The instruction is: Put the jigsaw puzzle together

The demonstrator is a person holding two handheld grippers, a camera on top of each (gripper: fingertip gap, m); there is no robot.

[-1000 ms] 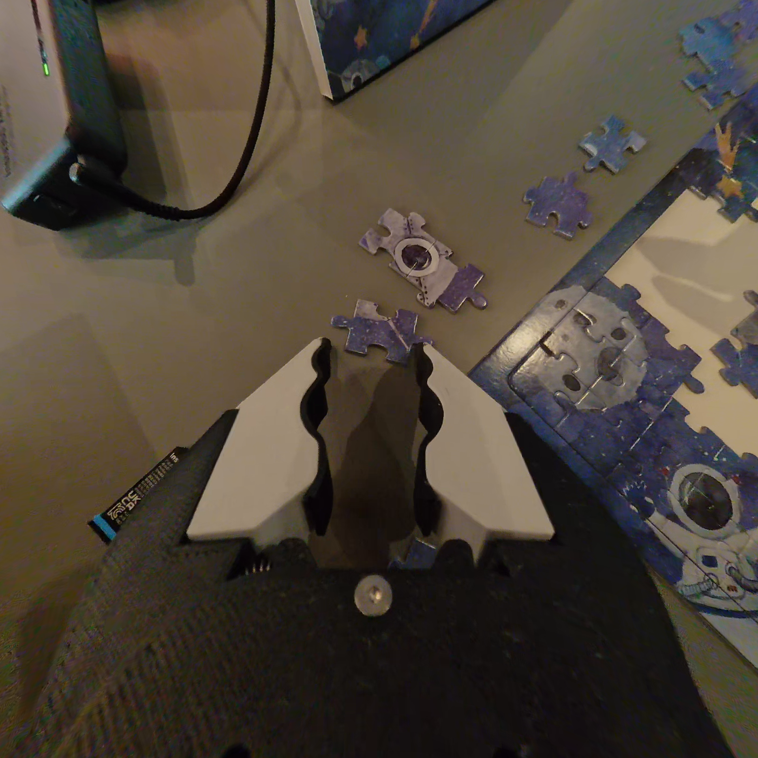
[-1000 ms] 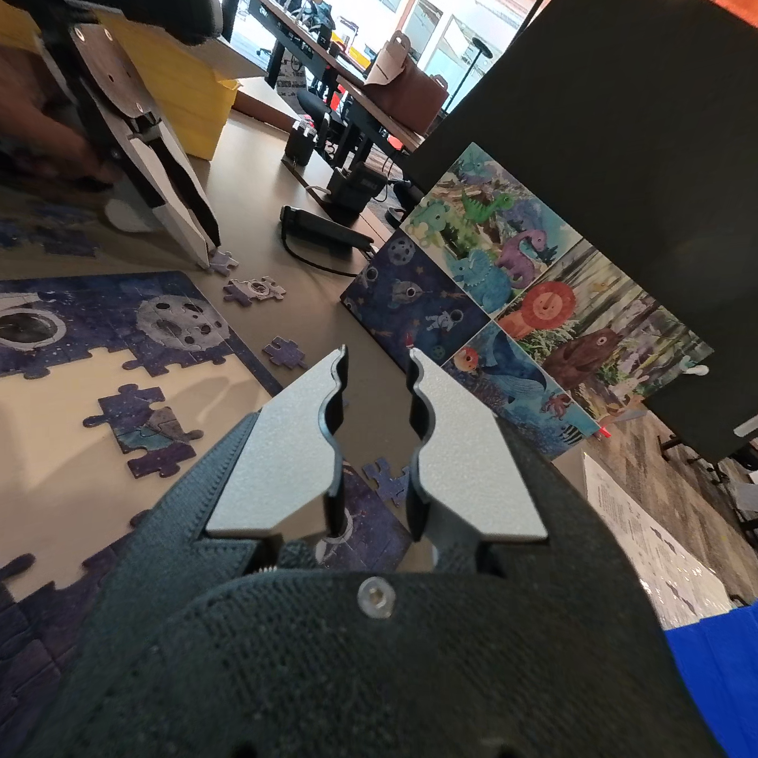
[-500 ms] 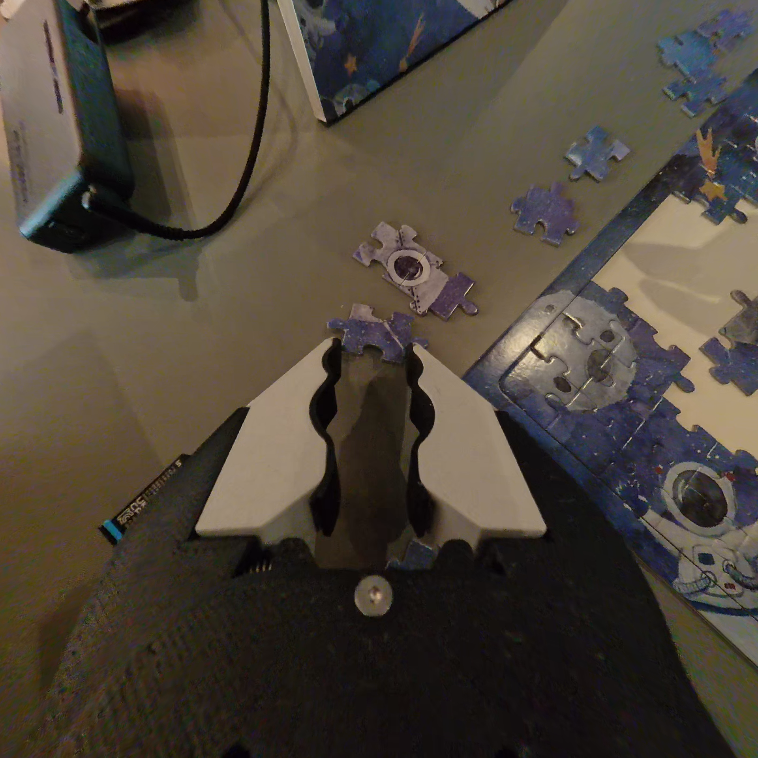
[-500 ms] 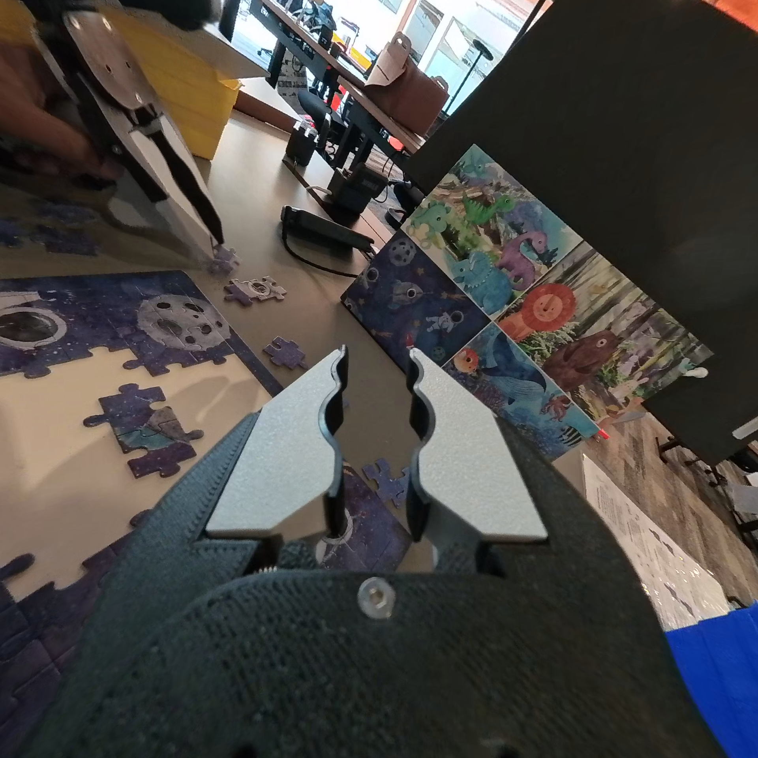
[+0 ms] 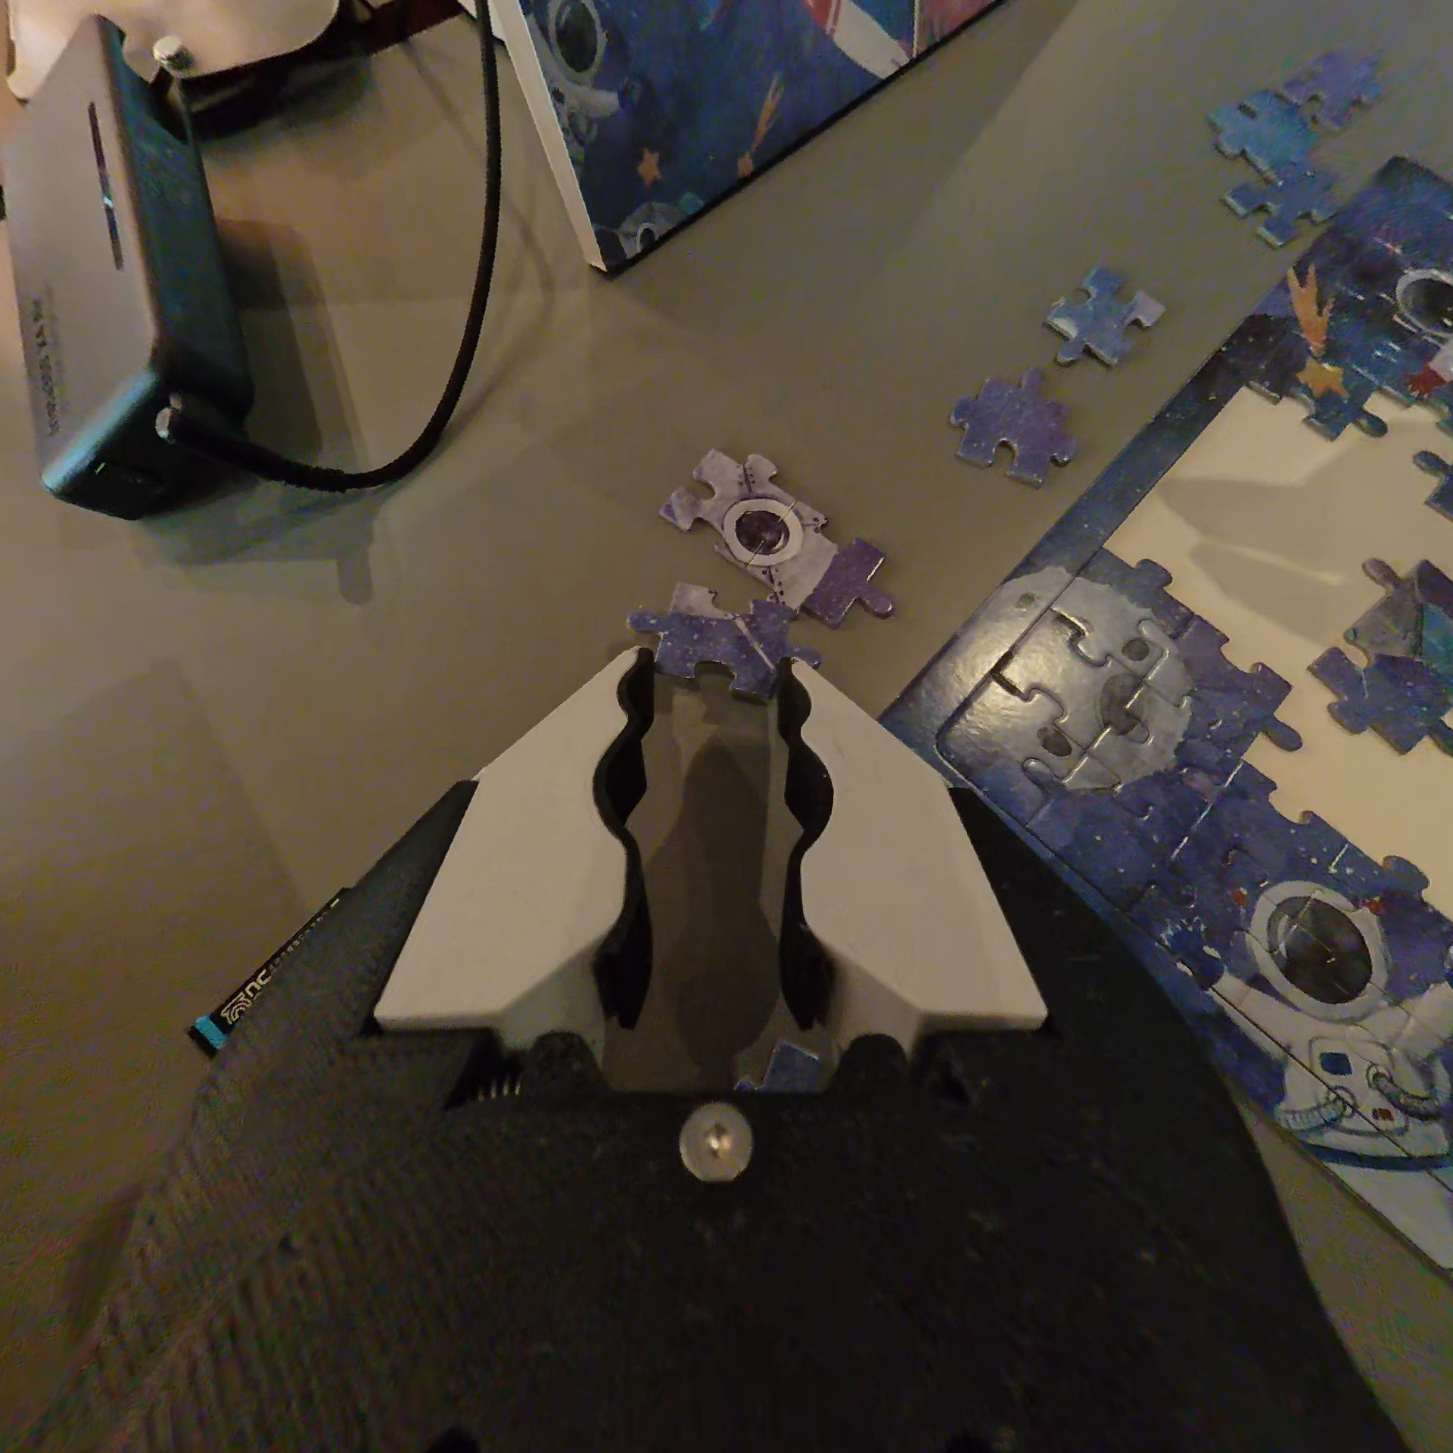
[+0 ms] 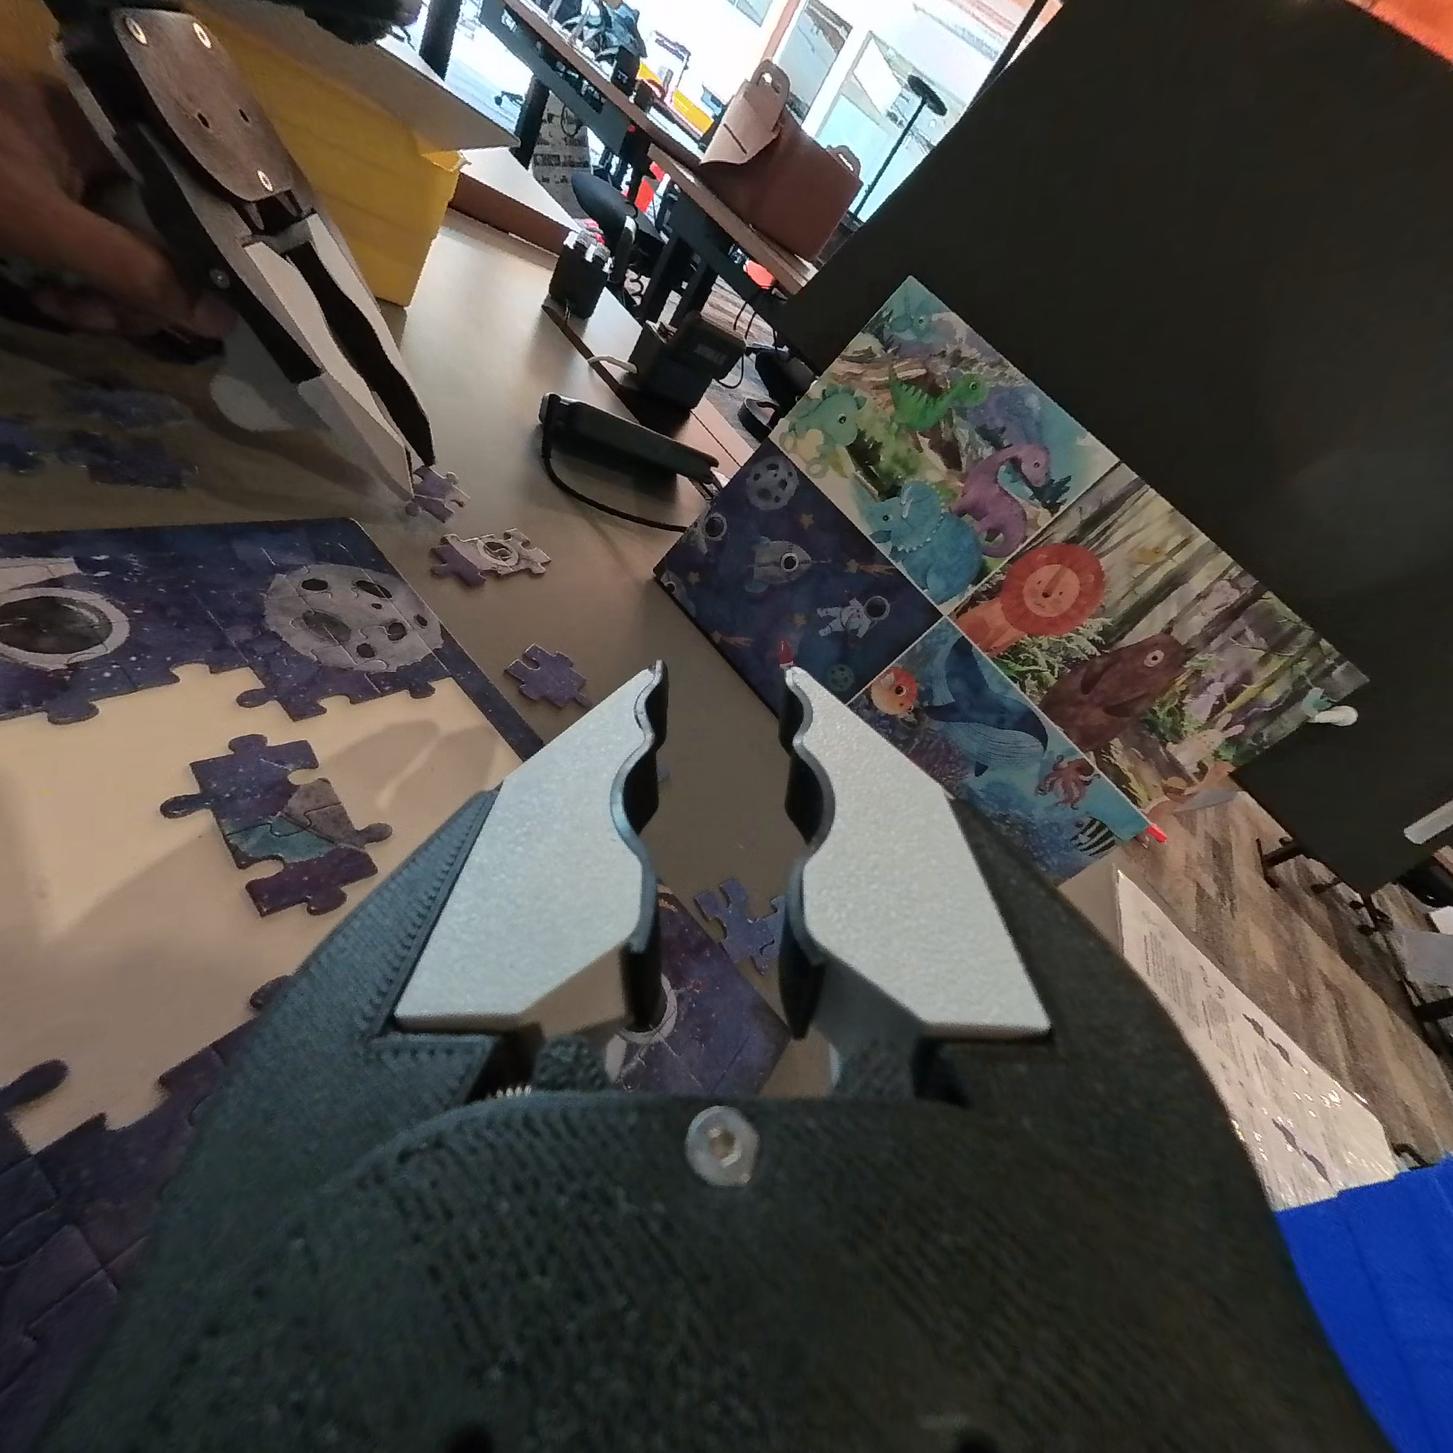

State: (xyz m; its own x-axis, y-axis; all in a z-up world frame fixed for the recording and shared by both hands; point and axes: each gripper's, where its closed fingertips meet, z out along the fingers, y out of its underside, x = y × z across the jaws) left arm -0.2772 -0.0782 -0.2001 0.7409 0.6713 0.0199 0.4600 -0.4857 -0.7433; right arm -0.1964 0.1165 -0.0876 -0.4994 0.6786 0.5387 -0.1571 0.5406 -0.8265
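The left gripper point(image 5: 717, 668), jaws still parted, has advanced until its tips bracket the purple two-piece cluster point(image 5: 719, 638) lying just outside the puzzle tray point(image 5: 1014, 629); pickup appears imminent. The right gripper point(image 6: 722, 688) hovers unchanged, open, empty.

Bare table point(image 5: 236, 786) lies left of the claw; puzzle board point(image 5: 1022, 629) crowds right.

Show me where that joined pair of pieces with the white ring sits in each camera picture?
Left wrist view: the ringed pair lies centre, just beyond the left gripper.
Right wrist view: upper left, on the bare table.
Shared landmark: the cratered moon.
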